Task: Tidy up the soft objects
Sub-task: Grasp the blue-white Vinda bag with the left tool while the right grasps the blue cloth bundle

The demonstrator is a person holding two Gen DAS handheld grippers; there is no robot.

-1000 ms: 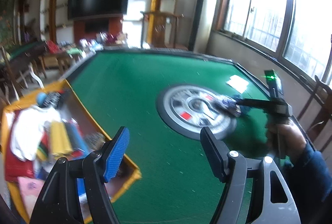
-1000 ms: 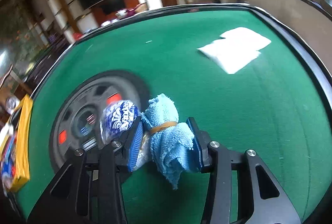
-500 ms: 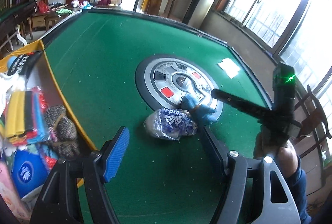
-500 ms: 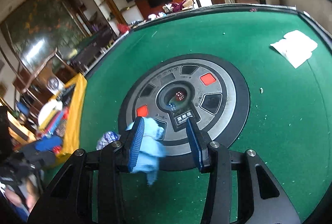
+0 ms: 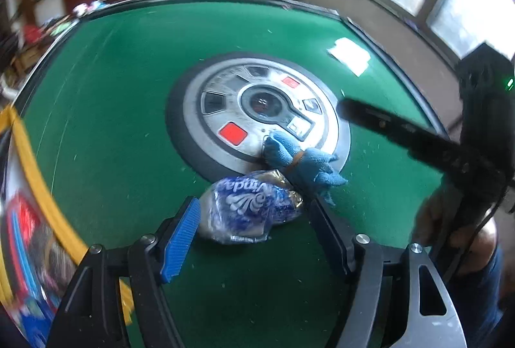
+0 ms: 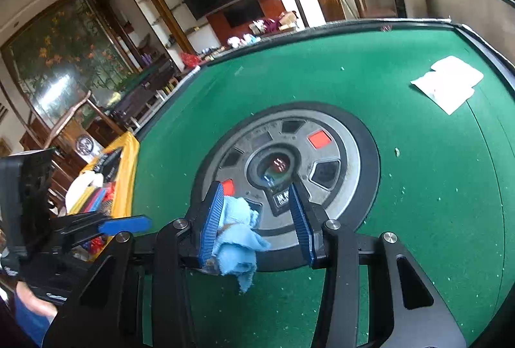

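A blue-and-white tissue pack (image 5: 251, 209) in clear wrap lies on the green felt, just off the round centre disc (image 5: 225, 103). My left gripper (image 5: 254, 235) is open and tilted down over it, with the pack between the fingertips and a small gap on the right side. A rolled blue cloth (image 5: 299, 161) with a rubber band lies against the pack on the disc's edge. In the right wrist view the cloth (image 6: 235, 238) shows beside the left pad of my right gripper (image 6: 256, 221), which is open and raised above it. The right gripper's fingers (image 5: 386, 129) stop short of the cloth.
A yellow-rimmed box (image 5: 32, 174) full of soft items sits at the table's left edge; its rim (image 6: 127, 161) also shows in the right wrist view. White paper (image 5: 349, 60) lies near the far right rail. A hand (image 5: 463, 238) holds the right gripper.
The right gripper carried the cloth leftward, left it on the disc's edge and rose clear. The left gripper tilted down and closed in until the tissue pack lay between its fingers.
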